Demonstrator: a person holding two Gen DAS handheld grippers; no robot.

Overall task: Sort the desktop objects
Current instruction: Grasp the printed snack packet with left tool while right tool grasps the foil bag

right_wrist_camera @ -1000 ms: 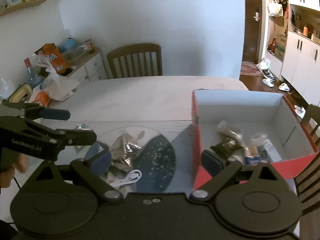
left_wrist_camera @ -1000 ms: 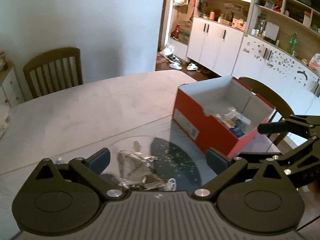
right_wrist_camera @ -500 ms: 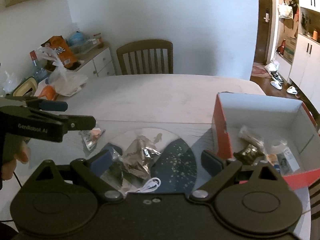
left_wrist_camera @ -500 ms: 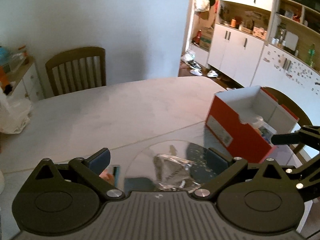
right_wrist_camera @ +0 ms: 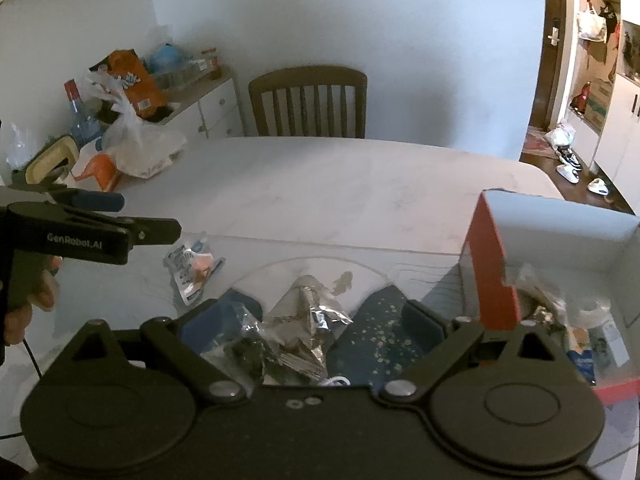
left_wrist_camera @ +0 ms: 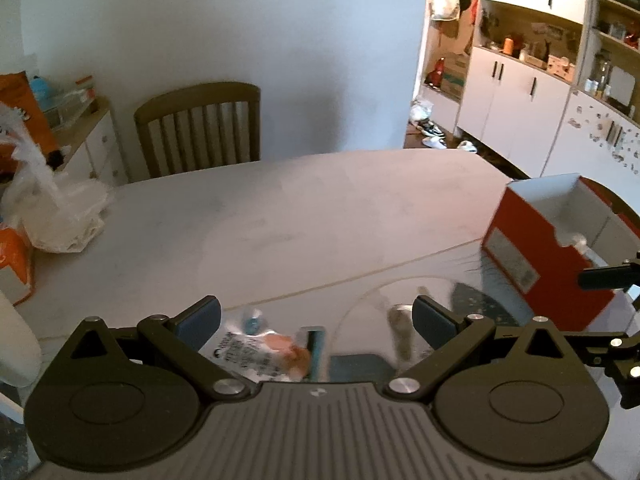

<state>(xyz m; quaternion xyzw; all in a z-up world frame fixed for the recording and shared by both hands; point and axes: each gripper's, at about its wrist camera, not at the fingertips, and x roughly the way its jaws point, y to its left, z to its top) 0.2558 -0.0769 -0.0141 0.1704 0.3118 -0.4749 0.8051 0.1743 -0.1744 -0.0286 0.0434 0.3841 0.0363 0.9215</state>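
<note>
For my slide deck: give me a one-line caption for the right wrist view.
Open right hand-held gripper hovers above crumpled foil wrapper beside red box; left hand-held gripper open nearby.

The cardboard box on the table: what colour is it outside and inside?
The box is red-orange outside and white inside, clearest in the right wrist view.

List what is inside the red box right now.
In the red box, the right wrist view shows a dark crumpled packet, a clear tape roll and a blue-white packet. The right gripper body hides the near corner.
</note>
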